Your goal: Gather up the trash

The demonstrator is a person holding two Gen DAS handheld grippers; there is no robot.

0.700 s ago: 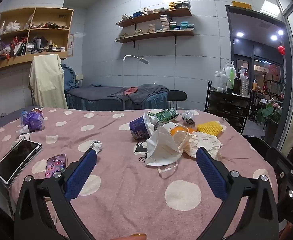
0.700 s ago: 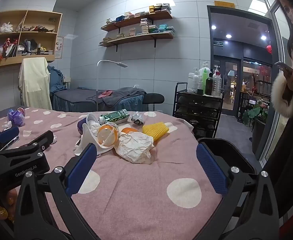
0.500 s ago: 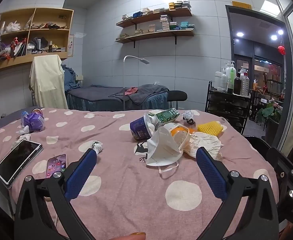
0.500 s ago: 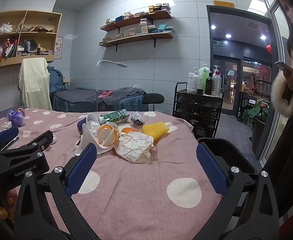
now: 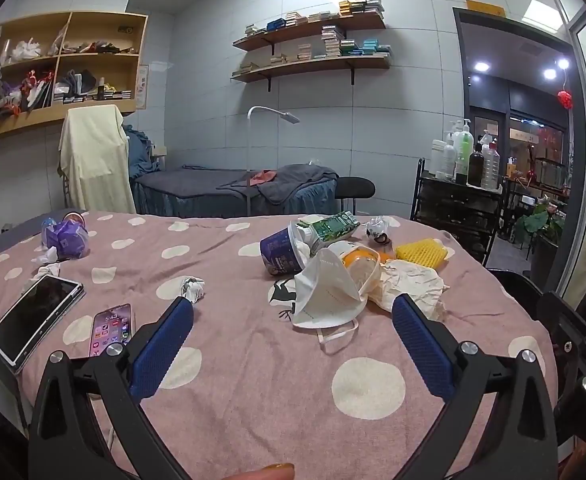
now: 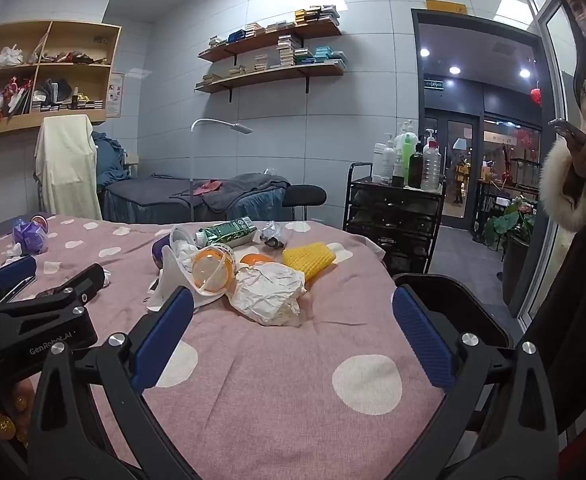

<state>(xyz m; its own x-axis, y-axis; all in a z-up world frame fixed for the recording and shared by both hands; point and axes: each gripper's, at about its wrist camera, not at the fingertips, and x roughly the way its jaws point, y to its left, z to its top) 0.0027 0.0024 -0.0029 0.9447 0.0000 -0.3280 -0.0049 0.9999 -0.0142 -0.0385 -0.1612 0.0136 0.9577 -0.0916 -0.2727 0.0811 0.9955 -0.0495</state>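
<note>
A heap of trash lies mid-bed on the pink dotted cover: a white face mask [image 5: 325, 296], a purple cup [image 5: 281, 252], a green carton [image 5: 329, 228], a crumpled paper [image 5: 409, 284] [image 6: 269, 296], an orange-lidded clear cup [image 6: 213, 270] and a yellow foam net [image 6: 309, 258]. A small paper wad [image 5: 191, 286] lies apart to the left. My left gripper [image 5: 293, 332] hovers open just short of the mask, nothing between its blue pads. My right gripper [image 6: 293, 328] is open too, nearer than the crumpled paper. The left gripper's body [image 6: 41, 316] shows at the right wrist view's left edge.
A tablet [image 5: 33, 316] and a phone [image 5: 111, 330] lie at the bed's left near edge, a purple packet [image 5: 67, 236] further back. A black bin [image 6: 453, 304] stands off the bed's right side. A person [image 6: 581, 184] with a phone stands at the right. A black bottle cart [image 6: 393, 216] is behind.
</note>
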